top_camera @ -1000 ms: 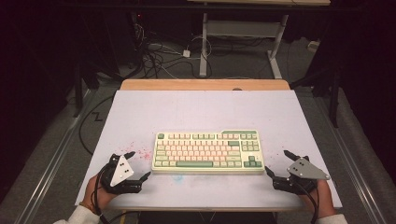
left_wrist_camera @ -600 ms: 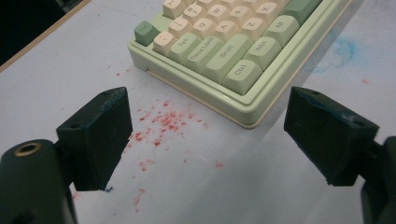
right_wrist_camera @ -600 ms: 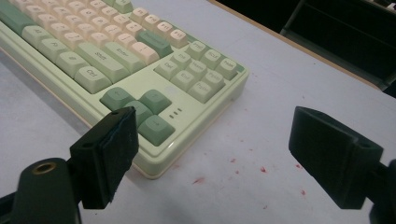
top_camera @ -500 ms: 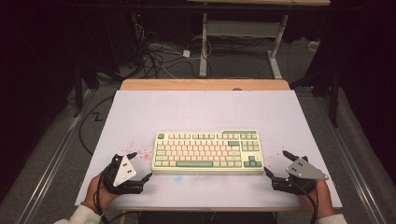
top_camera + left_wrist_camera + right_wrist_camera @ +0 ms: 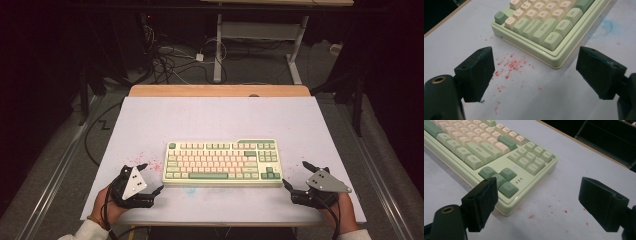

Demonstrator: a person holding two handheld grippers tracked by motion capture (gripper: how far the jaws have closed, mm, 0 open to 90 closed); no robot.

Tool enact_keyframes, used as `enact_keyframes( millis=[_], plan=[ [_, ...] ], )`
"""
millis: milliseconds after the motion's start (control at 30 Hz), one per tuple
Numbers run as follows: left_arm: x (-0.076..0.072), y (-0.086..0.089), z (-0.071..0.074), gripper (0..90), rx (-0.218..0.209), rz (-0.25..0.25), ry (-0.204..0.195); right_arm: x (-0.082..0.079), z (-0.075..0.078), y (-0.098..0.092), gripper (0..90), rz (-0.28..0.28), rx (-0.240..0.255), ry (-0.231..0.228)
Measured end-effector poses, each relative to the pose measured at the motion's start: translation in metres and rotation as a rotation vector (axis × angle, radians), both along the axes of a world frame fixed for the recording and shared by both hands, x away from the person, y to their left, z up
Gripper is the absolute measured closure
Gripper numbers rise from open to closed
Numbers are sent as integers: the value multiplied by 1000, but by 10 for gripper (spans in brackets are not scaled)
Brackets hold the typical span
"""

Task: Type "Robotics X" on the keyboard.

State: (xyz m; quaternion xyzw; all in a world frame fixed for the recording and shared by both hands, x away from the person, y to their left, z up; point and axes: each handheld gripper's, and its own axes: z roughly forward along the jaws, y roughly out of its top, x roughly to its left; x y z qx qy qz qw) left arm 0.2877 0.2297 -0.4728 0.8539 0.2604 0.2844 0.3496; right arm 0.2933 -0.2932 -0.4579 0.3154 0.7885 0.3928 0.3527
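A pale green keyboard (image 5: 222,161) with cream and green keys lies in the middle of the white table (image 5: 215,117). My left gripper (image 5: 151,177) rests open on the table just left of the keyboard's near left corner (image 5: 554,63), nothing between its jaws. My right gripper (image 5: 300,173) is open beside the keyboard's near right corner (image 5: 509,211), also holding nothing. In the left gripper view the keyboard (image 5: 549,25) lies ahead between the jaws. In the right gripper view the keyboard's arrow keys (image 5: 499,178) sit just past the left jaw.
Red specks (image 5: 509,67) stain the table near the left gripper, and a blue smear (image 5: 605,26) lies in front of the keyboard. Red specks (image 5: 554,211) also dot the surface by the right gripper. A wooden strip (image 5: 220,90) edges the far side; cables (image 5: 170,60) lie on the floor beyond.
The left gripper has shifted slightly right, toward the keyboard. The right gripper has barely moved. Both stay open.
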Motion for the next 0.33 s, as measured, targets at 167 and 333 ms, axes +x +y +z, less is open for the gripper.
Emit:
enact_keyframes(
  millis=[167,333],
  plan=[
    [1,0,0,145,-6,4,2,1,-1,-2,165,-2,1,3],
    [4,-2,0,146,-7,6,4,2,-1,-3,165,-4,7,5]
  ],
)
